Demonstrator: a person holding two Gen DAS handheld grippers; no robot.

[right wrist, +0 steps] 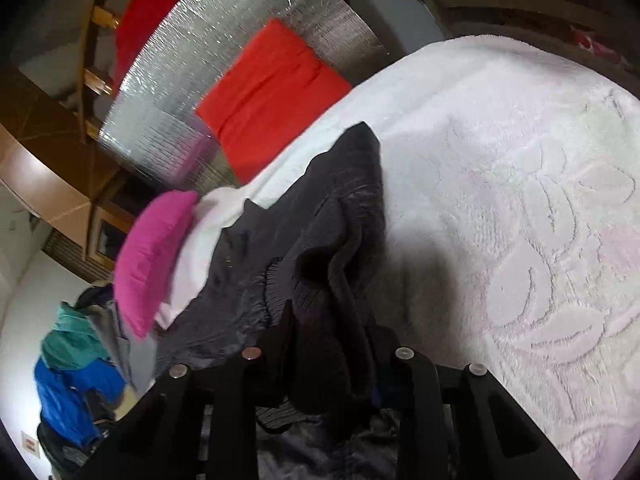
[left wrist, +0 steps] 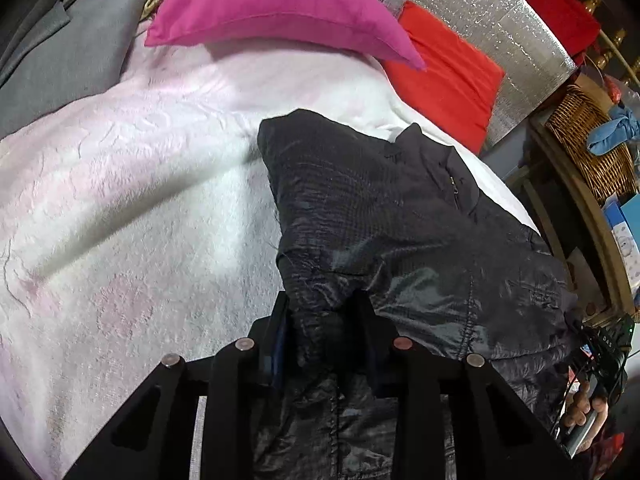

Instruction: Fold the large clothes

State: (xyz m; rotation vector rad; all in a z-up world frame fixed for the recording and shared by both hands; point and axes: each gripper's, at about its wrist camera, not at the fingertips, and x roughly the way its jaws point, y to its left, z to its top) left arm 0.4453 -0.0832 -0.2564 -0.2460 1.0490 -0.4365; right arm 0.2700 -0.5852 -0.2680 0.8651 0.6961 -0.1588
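A black quilted jacket [left wrist: 400,232] lies on the pale pink plush blanket [left wrist: 132,200] of a bed, collar toward the far side. My left gripper [left wrist: 322,312] is shut on a bunched fold of the jacket's near edge, with fabric filling the gap between the fingers. In the right wrist view the same jacket [right wrist: 320,232] hangs in folds from my right gripper [right wrist: 334,328], which is shut on a thick ridge of its dark fabric. The blanket [right wrist: 520,200] spreads to the right of that ridge. A hand holding the right gripper shows at the lower right of the left wrist view.
A magenta pillow [left wrist: 272,4] and a red cushion [left wrist: 448,72] lie at the bed's head against a silver foil panel [left wrist: 500,12]. A grey garment [left wrist: 68,48] lies far left. A wicker basket [left wrist: 592,148] stands right of the bed. A pile of blue and teal clothes [right wrist: 76,372] sits beside the bed.
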